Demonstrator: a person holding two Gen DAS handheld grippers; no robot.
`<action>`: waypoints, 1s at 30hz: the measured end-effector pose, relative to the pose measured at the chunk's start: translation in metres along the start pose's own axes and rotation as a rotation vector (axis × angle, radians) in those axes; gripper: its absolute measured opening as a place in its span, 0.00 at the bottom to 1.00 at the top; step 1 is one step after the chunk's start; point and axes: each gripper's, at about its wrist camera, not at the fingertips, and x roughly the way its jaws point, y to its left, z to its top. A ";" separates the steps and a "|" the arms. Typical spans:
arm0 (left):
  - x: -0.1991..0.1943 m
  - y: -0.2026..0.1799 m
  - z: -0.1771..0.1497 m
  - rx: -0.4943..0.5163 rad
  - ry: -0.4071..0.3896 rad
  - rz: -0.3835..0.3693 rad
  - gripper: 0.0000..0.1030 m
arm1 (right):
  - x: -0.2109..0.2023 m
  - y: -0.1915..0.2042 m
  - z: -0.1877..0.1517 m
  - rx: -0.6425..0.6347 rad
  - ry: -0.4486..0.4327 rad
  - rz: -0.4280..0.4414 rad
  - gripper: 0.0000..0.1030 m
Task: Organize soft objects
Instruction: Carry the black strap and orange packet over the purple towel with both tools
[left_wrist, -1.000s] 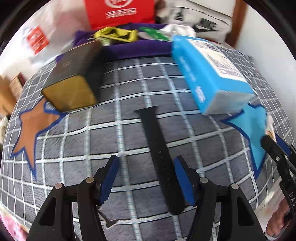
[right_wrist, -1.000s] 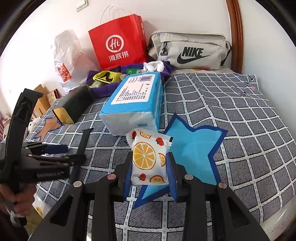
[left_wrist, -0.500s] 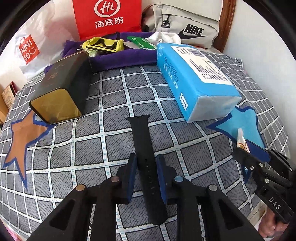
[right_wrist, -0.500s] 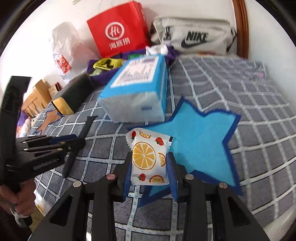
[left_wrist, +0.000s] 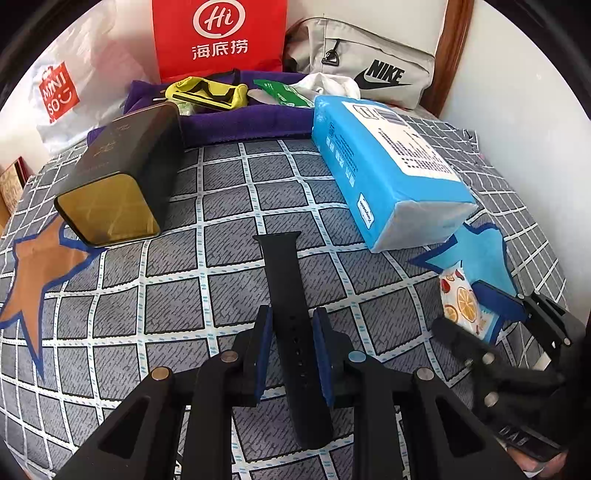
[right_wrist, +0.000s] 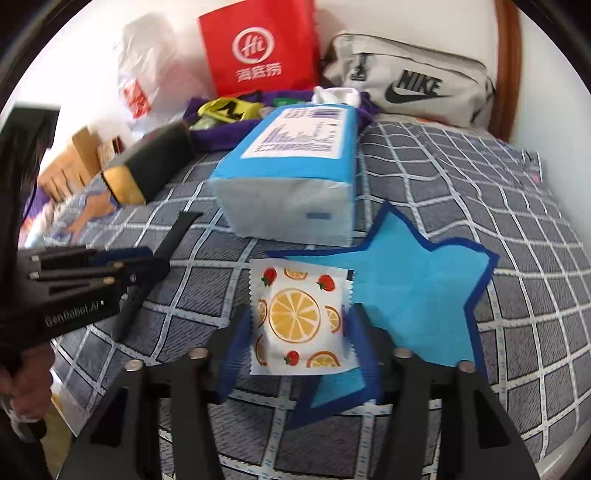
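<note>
Lying lengthwise on the checked grey bedsheet (left_wrist: 229, 206), a black watch strap (left_wrist: 291, 314), with the left gripper (left_wrist: 292, 354) closed around its lower half, both blue-padded fingers (left_wrist: 264, 354) pressing on its edges. Pointing away from the camera, the free end of the strap, between a dark tin with a gold end (left_wrist: 122, 184) on the left and a blue tissue pack (left_wrist: 384, 173) on the right, touching neither. Held in the right gripper (right_wrist: 301, 332), a small wipes packet printed with orange slices and strawberries (right_wrist: 299, 317), clamped upright between the two blue fingers (right_wrist: 236, 347), just over the near point of a blue felt star (right_wrist: 413, 291) that lies flat on the sheet. Resting with one corner over the far point of this star, the tissue pack. Seen also in the left wrist view, the same packet (left_wrist: 460, 302) at the right edge, beside the blue star (left_wrist: 484, 254). Partly under the tin at the left side, an orange felt star (left_wrist: 35, 269). Standing at the head of the bed, a red paper bag (left_wrist: 221, 37), a white plastic bag (left_wrist: 59, 96) and a grey Nike pouch (left_wrist: 369, 66), with a purple cloth (left_wrist: 243, 122) in front carrying a yellow item (left_wrist: 207, 92).
</note>
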 end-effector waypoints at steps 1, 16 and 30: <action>0.000 0.000 0.000 0.000 -0.001 -0.002 0.21 | 0.001 0.001 0.001 -0.004 0.003 -0.004 0.60; 0.000 0.008 0.000 -0.026 -0.010 -0.054 0.21 | 0.007 0.012 0.002 -0.040 0.046 0.024 0.92; 0.001 0.004 0.000 0.013 -0.001 -0.035 0.20 | 0.013 0.019 0.005 -0.060 0.074 -0.015 0.97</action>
